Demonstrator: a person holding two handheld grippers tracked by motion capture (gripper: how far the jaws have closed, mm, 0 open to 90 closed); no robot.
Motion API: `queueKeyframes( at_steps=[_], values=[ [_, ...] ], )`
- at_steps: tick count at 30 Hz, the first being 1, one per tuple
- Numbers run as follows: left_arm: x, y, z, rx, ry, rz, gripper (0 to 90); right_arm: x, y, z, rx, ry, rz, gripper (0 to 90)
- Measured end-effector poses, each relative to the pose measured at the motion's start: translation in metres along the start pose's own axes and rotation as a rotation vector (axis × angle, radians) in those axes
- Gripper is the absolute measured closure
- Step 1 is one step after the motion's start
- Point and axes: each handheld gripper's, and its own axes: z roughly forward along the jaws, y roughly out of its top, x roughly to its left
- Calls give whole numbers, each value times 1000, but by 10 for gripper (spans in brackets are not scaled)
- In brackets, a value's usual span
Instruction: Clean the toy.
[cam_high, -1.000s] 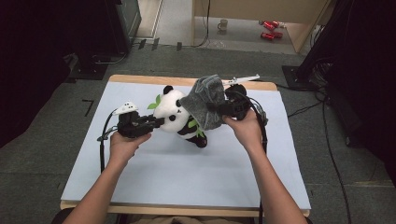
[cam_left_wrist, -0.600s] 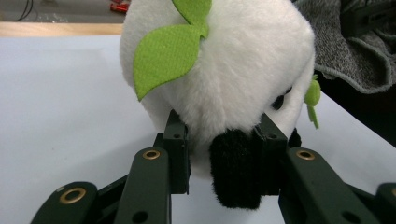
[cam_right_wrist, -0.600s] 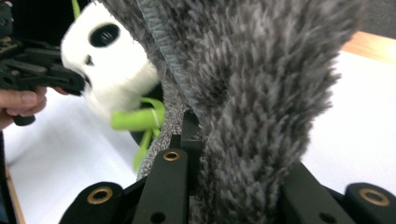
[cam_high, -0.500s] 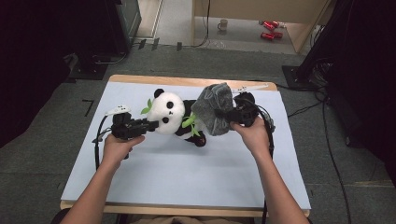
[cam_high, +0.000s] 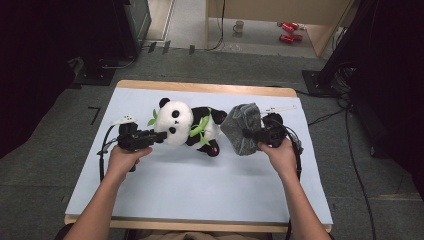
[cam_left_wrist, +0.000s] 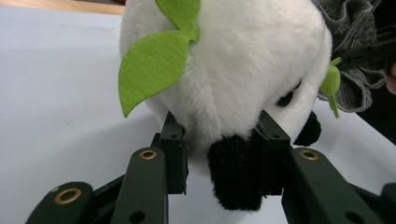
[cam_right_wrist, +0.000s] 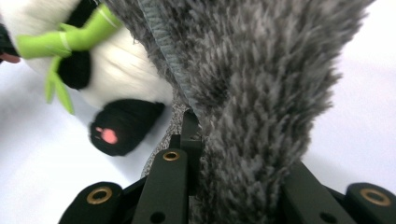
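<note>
High view: left tongs loosening around the panda's head; right tongs clamp the grey cloth, holding it clear.

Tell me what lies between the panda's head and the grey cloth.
In the high view, the panda's own body with its green leaves lies between its head and the grey cloth that the right gripper holds.

No readable text, label or number on anything here
</note>
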Motion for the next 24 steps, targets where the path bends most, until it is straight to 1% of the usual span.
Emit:
queueKeyframes(
  at_steps=[4,7,10,11,13,16,18,21,24],
  values=[
    [6,-5,3,17,16,-13,622,-11,-11,6,9,-19,19,769],
    [9,-8,6,15,16,-20,617,-19,-19,16,13,-21,31,760],
    [12,-9,8,28,27,-25,606,-24,-24,31,57,-32,38,754],
    [14,-10,9,26,30,-29,602,-26,-25,36,69,-26,54,753],
    [16,-10,10,23,24,-41,599,-29,-25,44,72,-26,63,751],
    [22,-10,10,2,-3,-52,577,-32,-25,54,65,-42,57,731],
    [25,-9,9,-7,-13,-69,551,-36,-26,59,68,-52,50,702],
    [28,-8,8,-3,-7,-89,519,-40,-28,65,72,-53,40,646],
    [30,-7,7,2,2,-95,494,-45,-29,66,75,-48,44,545]
  ],
)
